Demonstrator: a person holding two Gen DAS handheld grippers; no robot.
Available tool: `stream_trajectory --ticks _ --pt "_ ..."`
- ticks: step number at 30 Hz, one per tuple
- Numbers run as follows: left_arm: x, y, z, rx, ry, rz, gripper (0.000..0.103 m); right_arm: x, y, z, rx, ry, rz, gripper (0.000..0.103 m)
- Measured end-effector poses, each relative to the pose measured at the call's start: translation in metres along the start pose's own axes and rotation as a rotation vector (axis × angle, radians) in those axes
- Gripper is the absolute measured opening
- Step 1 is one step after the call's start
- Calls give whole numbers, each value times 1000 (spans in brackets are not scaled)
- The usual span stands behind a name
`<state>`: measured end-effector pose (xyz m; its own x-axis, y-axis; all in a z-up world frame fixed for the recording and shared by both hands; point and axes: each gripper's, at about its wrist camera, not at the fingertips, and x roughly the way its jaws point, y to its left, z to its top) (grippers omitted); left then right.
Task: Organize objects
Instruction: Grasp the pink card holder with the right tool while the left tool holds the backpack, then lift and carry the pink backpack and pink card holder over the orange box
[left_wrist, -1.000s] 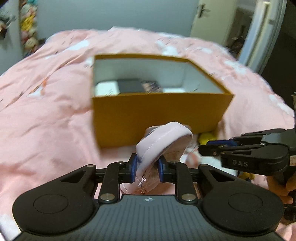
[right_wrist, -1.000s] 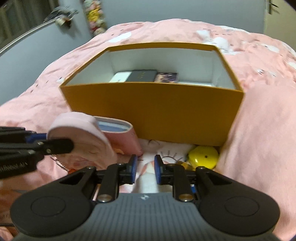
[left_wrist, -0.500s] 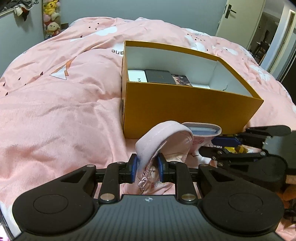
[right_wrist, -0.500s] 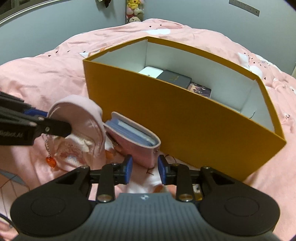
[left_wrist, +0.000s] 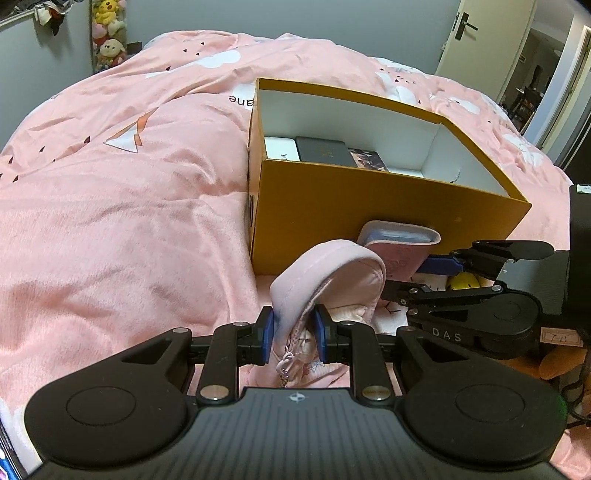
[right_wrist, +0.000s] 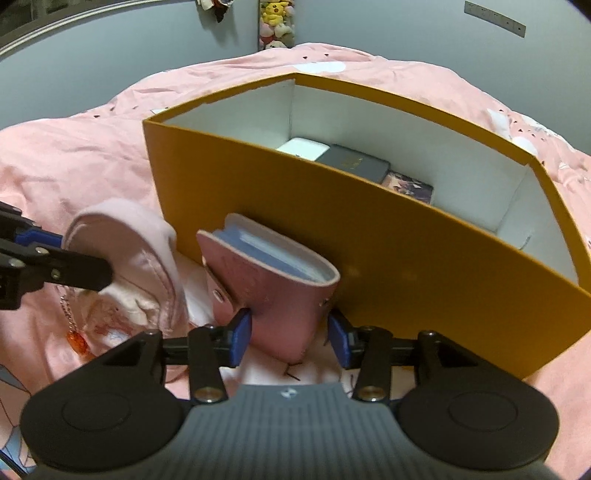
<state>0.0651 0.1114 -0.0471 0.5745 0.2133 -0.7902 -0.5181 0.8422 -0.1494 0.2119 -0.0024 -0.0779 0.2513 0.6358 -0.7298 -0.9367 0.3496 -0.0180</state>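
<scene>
Two grippers work over a bed (left_wrist: 122, 206) covered in pink bedding, in front of an open orange box (left_wrist: 369, 218). Left gripper (left_wrist: 293, 332): jaws closed on the rim of a soft pink pouch (left_wrist: 332, 266), whose flap stands up between the pads; a small charm (right_wrist: 77, 339) hangs from its zip. Right gripper (right_wrist: 291, 338): jaws opening, with a pink card holder (right_wrist: 273, 291) standing between them; the left pad lies against its side, the right pad stands clear, so nothing is clamped. The card holder, packed with blue-edged cards, leans against the near wall of the box at 12 o'clock from the right gripper, with the pouch at its 9 o'clock. In the box, three flat items already lie side by side along the far wall: a white case (left_wrist: 280, 148), a dark case (left_wrist: 322, 149) and a printed card pack (left_wrist: 368, 159); the rest of the floor is bare. A yellow toy (left_wrist: 463, 282) lies on the bed outside the box, at 3 o'clock from the pouch. Judged progress: roughly midway, with three items stored and the card holder, pouch and yellow toy left to place.
</scene>
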Motion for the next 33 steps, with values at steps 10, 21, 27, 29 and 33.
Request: stream_trajectory --ticks 10,21,27,29,33 --pt "0 2 0 -12 -5 -6 25 -24 24 0 -61 -77 39 21" --pt "-38 -6 7 38 74 -130 24 -76 -10 6 270 -2 263 12" --pt "-9 3 9 -26 166 -131 26 -54 -24 -11 431 145 308 0" --pt "0 3 7 -37 156 -93 28 -49 -22 -18 443 176 271 0" --pt "13 2 5 -24 115 16 29 -44 -22 -23 444 199 219 0"
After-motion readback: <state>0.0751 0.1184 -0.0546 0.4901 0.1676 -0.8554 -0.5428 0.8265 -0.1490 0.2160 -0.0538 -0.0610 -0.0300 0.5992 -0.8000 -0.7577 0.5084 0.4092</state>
